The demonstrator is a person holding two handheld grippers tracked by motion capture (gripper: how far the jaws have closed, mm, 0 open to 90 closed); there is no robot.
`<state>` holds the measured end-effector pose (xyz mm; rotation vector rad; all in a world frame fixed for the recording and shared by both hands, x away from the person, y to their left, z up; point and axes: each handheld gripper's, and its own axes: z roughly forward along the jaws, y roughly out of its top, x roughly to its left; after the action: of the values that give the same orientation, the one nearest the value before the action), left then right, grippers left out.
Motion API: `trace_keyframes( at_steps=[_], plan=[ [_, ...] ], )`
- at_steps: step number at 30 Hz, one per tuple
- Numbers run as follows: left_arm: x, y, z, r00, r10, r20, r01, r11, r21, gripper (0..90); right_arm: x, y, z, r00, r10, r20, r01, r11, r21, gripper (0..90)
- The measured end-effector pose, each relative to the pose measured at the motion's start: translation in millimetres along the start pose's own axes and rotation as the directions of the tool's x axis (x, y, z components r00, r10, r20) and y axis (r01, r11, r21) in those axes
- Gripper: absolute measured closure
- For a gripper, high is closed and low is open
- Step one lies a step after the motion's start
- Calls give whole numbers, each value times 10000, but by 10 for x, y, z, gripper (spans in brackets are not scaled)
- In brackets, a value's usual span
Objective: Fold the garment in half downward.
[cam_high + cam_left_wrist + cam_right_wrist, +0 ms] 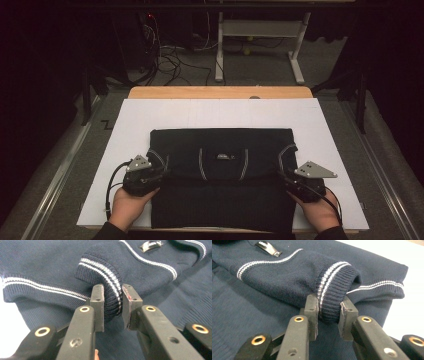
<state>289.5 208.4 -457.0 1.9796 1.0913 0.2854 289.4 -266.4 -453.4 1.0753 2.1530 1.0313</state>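
A dark navy knitted sweater (222, 200) with thin white stripes lies folded on the white board (220, 112), its small label (222, 156) at the middle. My left gripper (161, 172) is at the sweater's left side, shut on the ribbed left sleeve cuff (110, 277), which bulges up between its pads (98, 302). My right gripper (285, 175) mirrors it at the sweater's right side, shut on the right sleeve cuff (334, 280), pinched between its pads (312, 312). Both sleeves are folded inward over the sweater's body.
The white board rests on a wooden table (220, 92) and shows bare margins left, right and beyond the sweater. Past the table stand a grey desk frame (260, 30) and tangled cables (165, 60) on the floor. Metal rails run along both sides.
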Motion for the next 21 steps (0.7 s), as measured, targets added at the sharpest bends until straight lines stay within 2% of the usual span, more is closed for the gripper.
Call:
trace_keyframes(
  at_steps=[4, 9, 12, 19, 21],
  plan=[
    [10, -97, -2, 10000, 0, -16, 1, 9998, 204, 699, 59, -102, -67, 9997, -39, -234, 41, 9999, 114, 733],
    [35, -189, 42, 9998, -168, 64, 163, 9976, 667, 686, 109, -153, -104, 9996, -168, -246, 174, 9996, 211, 725],
    [46, -208, 37, 9993, -350, 165, 339, 9974, 636, 676, 97, -207, -80, 9995, -171, -282, 186, 9984, 534, 721],
    [16, -227, 17, 9991, -339, 263, 323, 9977, 591, 667, 87, -211, -86, 9994, -274, -193, 285, 9979, 587, 721],
    [19, -233, 16, 9993, -303, 219, 289, 9976, 634, 623, 85, -219, -82, 9993, -236, -275, 255, 9972, 701, 711]
  ],
)
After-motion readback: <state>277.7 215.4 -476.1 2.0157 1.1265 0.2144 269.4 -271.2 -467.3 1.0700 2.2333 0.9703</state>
